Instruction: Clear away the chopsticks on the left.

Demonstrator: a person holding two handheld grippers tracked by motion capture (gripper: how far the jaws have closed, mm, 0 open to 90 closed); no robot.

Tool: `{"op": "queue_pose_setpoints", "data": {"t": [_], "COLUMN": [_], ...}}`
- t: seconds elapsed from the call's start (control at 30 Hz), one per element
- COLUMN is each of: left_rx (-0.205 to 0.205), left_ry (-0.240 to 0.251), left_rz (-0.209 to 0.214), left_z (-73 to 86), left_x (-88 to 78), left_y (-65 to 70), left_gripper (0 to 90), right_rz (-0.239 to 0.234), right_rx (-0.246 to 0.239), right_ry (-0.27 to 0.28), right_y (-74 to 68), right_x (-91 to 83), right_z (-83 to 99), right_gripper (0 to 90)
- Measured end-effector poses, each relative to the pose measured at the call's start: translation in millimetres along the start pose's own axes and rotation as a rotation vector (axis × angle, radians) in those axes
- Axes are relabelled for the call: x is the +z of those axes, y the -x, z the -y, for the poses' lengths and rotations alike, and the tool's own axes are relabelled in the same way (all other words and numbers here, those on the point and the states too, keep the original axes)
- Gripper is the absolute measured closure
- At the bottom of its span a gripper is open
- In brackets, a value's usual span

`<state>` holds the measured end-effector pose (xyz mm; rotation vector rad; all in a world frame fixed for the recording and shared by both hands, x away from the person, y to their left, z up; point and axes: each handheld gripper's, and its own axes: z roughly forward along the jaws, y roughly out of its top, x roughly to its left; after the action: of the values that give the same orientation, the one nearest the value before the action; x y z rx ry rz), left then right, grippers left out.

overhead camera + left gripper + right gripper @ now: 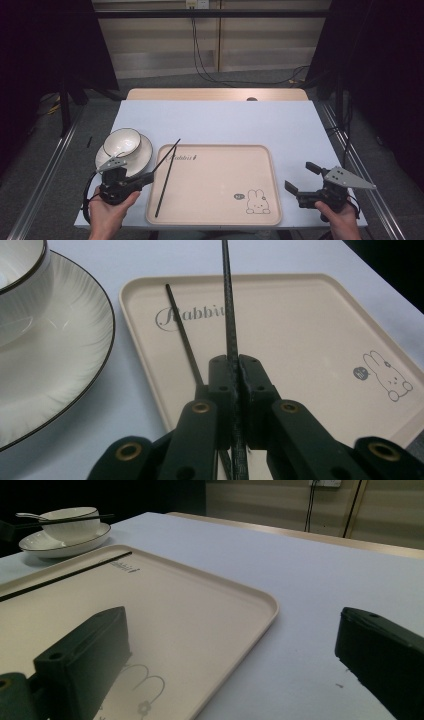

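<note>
- Two chopsticks in play: one chopstick [230, 335] is pinched between the left gripper's [150, 176] jaws, which are pressed together on it, as the left gripper view shows; the other chopstick [165, 186] lies flat on the tray [220, 217], along the tray's left side.
- Held stick runs from the jaws up and past the tray's far-left corner; its tip [178, 140] sits beyond the tray's rim, over the desk [225, 120]. Looks lifted off the tray, not resting; can't be sure from the high view.
- Step, my read: mid pick or carry of the first stick. Likely targets are the tray beside its mate, or the bowl [121, 141].
- Next move needs: keep the pinch, hold the stick level, swing the long end clear, then lower before opening.
- Right gripper [301, 179]: jaws spread wide, holding nothing, parked off the tray's right edge over the desk. Free to take the second stick.
- Around: bowl sits on a plate [142, 159], just left of the tray's far-left corner. A spoon handle [26, 515] seems to rest in the bowl in the right gripper view; small, not certain.
- In the way: bowl and plate sit close to the left gripper, so a leftward swing could clip the bowl's rim. The lying stick is right beside the jaws, easy to nudge.
- Tray's printed rabbit [257, 202] corner is bare.
</note>
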<state>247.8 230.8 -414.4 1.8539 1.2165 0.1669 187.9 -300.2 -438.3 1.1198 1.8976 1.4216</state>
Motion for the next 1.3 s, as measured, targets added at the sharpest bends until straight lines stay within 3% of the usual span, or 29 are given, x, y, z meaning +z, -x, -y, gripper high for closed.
{"op": "queue_pose_setpoints", "data": {"t": [0.3,0.7,1.07,1.3], "left_rx": [-0.006,-0.038,-0.014,-0.012], "left_ry": [-0.042,-0.063,-0.127,-0.169], "left_rz": [-0.011,-0.048,-0.106,-0.112], "left_z": [-1.1,-4.3,-2.2,-0.2], "left_x": [22.6,46.1,67.8,74.6], "left_y": [10.2,19.8,23.6,25.2], "left_gripper": [85.7,85.7,85.6,85.6], "right_rz": [0.000,-0.002,-0.005,-0.006], "right_rx": [-0.001,-0.002,-0.003,-0.004], "right_ry": [-0.001,-0.006,-0.005,-0.004], "right_y": [-0.2,-0.5,-0.6,-0.8], "right_x": [0.7,1.1,0.5,0.5], "right_z": [0.0,0.0,0.3,0.3], "right_gripper": [0.6,0.6,0.6,0.7]}}
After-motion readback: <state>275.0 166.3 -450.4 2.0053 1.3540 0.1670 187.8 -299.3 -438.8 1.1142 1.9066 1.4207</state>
